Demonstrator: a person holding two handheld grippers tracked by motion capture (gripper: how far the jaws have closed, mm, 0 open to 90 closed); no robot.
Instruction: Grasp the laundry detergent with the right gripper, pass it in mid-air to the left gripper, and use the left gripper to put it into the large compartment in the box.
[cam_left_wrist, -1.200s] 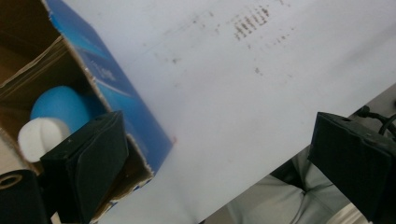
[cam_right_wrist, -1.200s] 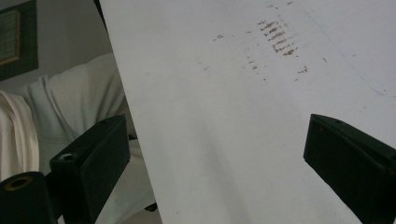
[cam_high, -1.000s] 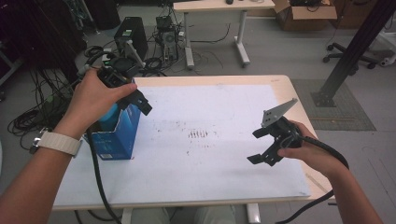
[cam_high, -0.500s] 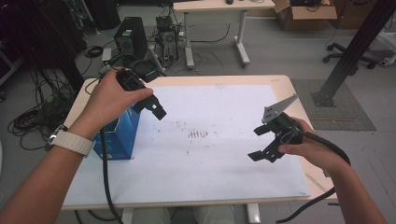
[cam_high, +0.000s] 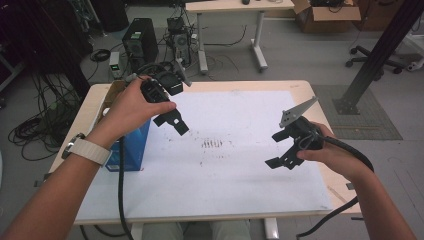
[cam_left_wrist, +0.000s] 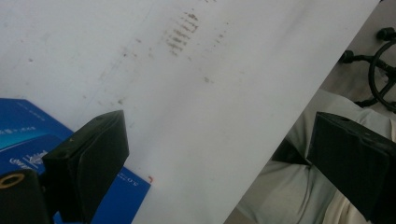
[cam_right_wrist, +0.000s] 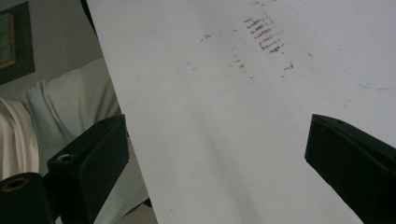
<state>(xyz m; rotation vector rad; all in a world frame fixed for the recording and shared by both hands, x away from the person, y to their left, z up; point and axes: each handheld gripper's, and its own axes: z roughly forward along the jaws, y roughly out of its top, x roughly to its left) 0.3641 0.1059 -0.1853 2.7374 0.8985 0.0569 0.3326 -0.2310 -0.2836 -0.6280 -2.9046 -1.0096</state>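
We hold both claws up over the table (cam_high: 310, 95), and neither has anything in it. Our left claw (cam_high: 172, 120) hangs above the white sheet (cam_high: 235, 175) just inboard of the blue box (cam_high: 134, 150), its jaws spread wide; in the left gripper view the gap between them frames bare sheet, with a corner of the blue box (cam_left_wrist: 28, 135) at the lower left. Our right claw (cam_high: 279, 150) hovers over the right half of the sheet, well apart from the box, jaws likewise spread wide with nothing between them, as the right gripper view confirms.

The blue box stands at the left edge of the table, partly under our left forearm, with what looks like a brown cardboard flap or another carton behind it; we cannot tell which. Near the middle of the sheet lies a patch of dark smudges (cam_high: 212, 144), between the two claws.

As we judge it, the work is at a very early or an in-between point: the box is untouched by either claw, nothing is laid out on the sheet, and any gripping, lifting or placing remains to be done.
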